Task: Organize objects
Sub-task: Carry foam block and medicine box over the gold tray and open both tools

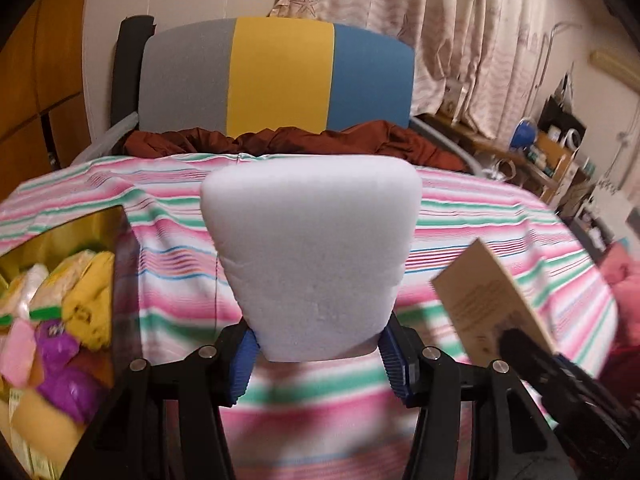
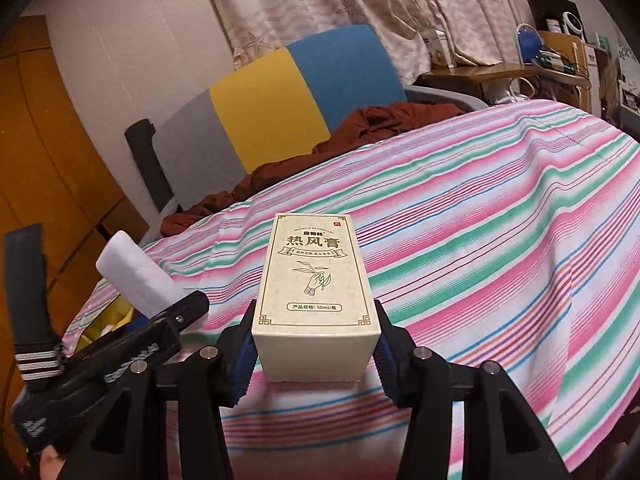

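Bin point(image 1: 60, 280): we are seeing, at the far left of the left wrist view, a yellow-walled container lying on the cloth; it is holding soft packets in yellow, white, pink and purple.

Left gripper point(image 1: 318, 354): we are watching its blue pads pressing on the two sides of the foam block, so the claw is holding the block; in the right wrist view it is showing at lower left, with the block sticking out of it.

Foam block point(image 1: 310, 256): we are seeing a white block with rounded upper corners, rising from the pads and held off the cloth.

Cloth point(image 1: 500, 216): we are looking at a table cover striped in pink, green, white and blue, lying under both grippers.

Chair point(image 1: 280, 76): we are noting a back panel in grey, yellow and blue standing beyond the far edge of the cloth, with a rust-brown garment point(image 1: 280, 138) bunched on its seat.

Right gripper point(image 2: 316, 354): we are watching its pads clamping the lower sides of the box, so this claw is holding the box.

Box point(image 2: 314, 292): we are seeing a cream carton printed with Chinese characters and a hand holding a sprig; it is standing up between the pads, clear of the cloth, to the right of the foam block.

Shelves point(image 2: 568, 56): we are making out cluttered furniture at far right, below a patterned curtain point(image 2: 360, 8).
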